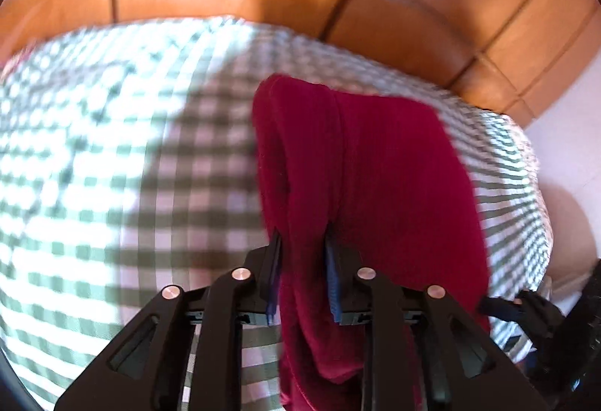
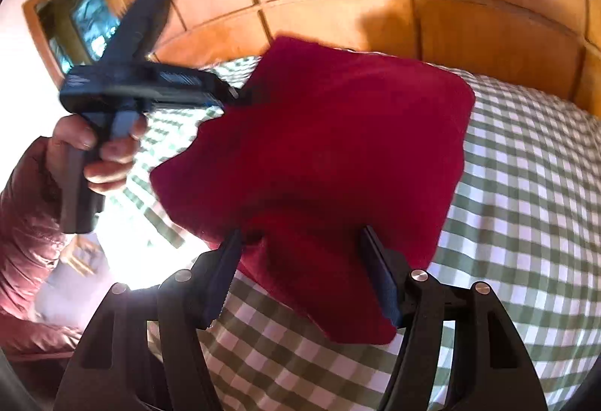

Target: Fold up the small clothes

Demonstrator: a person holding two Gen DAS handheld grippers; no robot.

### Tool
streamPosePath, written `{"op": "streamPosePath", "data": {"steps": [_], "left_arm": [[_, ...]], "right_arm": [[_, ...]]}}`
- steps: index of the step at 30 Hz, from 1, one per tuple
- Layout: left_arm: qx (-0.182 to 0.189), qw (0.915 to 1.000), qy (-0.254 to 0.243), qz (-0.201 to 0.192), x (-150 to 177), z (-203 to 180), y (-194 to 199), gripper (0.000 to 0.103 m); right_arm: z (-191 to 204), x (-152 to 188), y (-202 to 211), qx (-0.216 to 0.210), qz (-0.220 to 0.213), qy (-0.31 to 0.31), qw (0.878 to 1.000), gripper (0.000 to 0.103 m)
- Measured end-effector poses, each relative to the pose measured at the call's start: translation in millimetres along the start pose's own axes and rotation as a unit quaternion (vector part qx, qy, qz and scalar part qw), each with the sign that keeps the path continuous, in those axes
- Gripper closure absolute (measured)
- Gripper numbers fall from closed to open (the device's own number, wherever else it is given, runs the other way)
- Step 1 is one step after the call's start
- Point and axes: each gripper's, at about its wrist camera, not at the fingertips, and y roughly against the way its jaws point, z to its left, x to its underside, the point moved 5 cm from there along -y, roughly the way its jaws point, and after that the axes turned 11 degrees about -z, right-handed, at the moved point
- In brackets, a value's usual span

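The left claw (image 1: 302,242) is clamped on a bunched fold of the red cloth (image 2: 330,133); the right claw (image 2: 300,238) stands apart around its lower edge, above the checked bed (image 2: 518,193).

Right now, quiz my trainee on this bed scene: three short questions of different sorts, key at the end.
1. True or false: the left gripper is shut on the dark red garment.
2. Which pattern has the bedspread? A) green-and-white check B) blue stripes C) plain grey
3. Fill in: the right gripper has its jaws ____, with red cloth between them.

Key: 1 true; 2 A; 3 open
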Motion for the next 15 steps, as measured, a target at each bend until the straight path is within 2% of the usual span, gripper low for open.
{"op": "streamPosePath", "data": {"steps": [3, 5, 7, 9, 12, 15], "left_arm": [[0.011, 0.9991, 0.040, -0.014, 1.7, 4.8, 4.0, 0.075], [0.020, 0.9974, 0.066, -0.023, -0.9, 7.6, 11.8, 0.063], [0.019, 0.9963, 0.072, -0.042, -4.3, 9.2, 23.5, 0.062], [0.019, 0.9954, 0.070, -0.063, -7.8, 7.0, 36.6, 0.062], [0.023, 0.9942, 0.053, -0.090, -9.8, -2.7, 54.1, 0.064], [0.020, 0.9943, -0.005, -0.104, -2.6, -24.0, 62.7, 0.064]], "right_arm": [[-0.6, 1.0, 3.1, -0.007, 0.009, 0.007, 1.000, 0.039], [-4.8, -4.2, 10.3, -0.028, 0.016, -0.007, 0.999, 0.039], [-14.5, -14.9, 19.6, -0.031, 0.004, -0.026, 0.999, 0.039], [-31.2, -31.0, 29.2, -0.023, -0.020, -0.052, 0.998, 0.039], [-58.2, -54.4, 20.6, 0.001, -0.043, -0.074, 0.996, 0.039], [-72.0, -73.3, 1.8, 0.019, -0.048, -0.086, 0.995, 0.039]]}}
